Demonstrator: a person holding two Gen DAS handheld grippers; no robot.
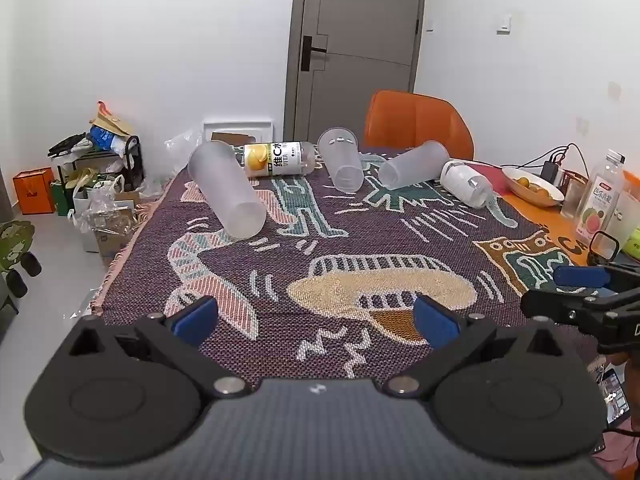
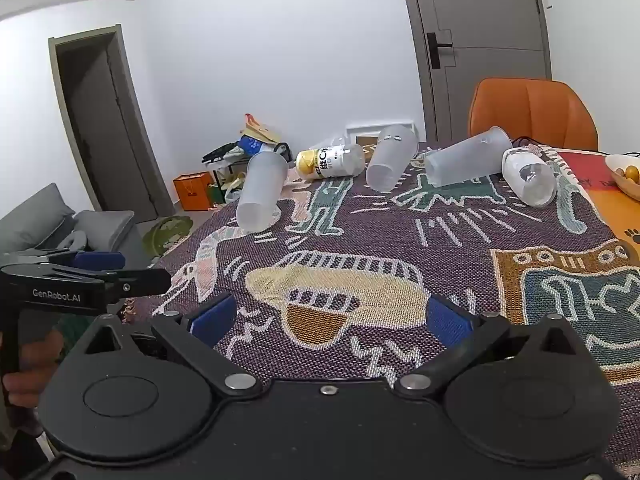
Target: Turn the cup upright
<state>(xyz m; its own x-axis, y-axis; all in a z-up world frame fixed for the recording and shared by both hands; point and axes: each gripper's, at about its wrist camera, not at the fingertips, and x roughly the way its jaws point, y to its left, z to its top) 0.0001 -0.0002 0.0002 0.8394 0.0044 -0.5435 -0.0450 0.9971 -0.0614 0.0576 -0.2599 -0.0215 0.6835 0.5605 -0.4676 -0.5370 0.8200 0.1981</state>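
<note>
Three frosted plastic cups lie on their sides on the patterned tablecloth (image 1: 360,240): a left cup (image 1: 226,189) (image 2: 261,190), a middle cup (image 1: 341,160) (image 2: 390,159) and a right cup (image 1: 414,165) (image 2: 466,157). My left gripper (image 1: 316,320) is open and empty over the near part of the cloth, far from the cups. My right gripper (image 2: 329,318) is open and empty, likewise near the front. Each gripper shows at the edge of the other's view: the right one (image 1: 580,292), the left one (image 2: 100,272).
A yellow-labelled bottle (image 1: 280,159) and a white bottle (image 1: 468,184) lie among the cups. An orange chair (image 1: 416,124) stands behind the table. A bowl of fruit (image 1: 532,190), a juice bottle (image 1: 600,196) and cables sit at the right. Bags clutter the floor at the left (image 1: 96,184).
</note>
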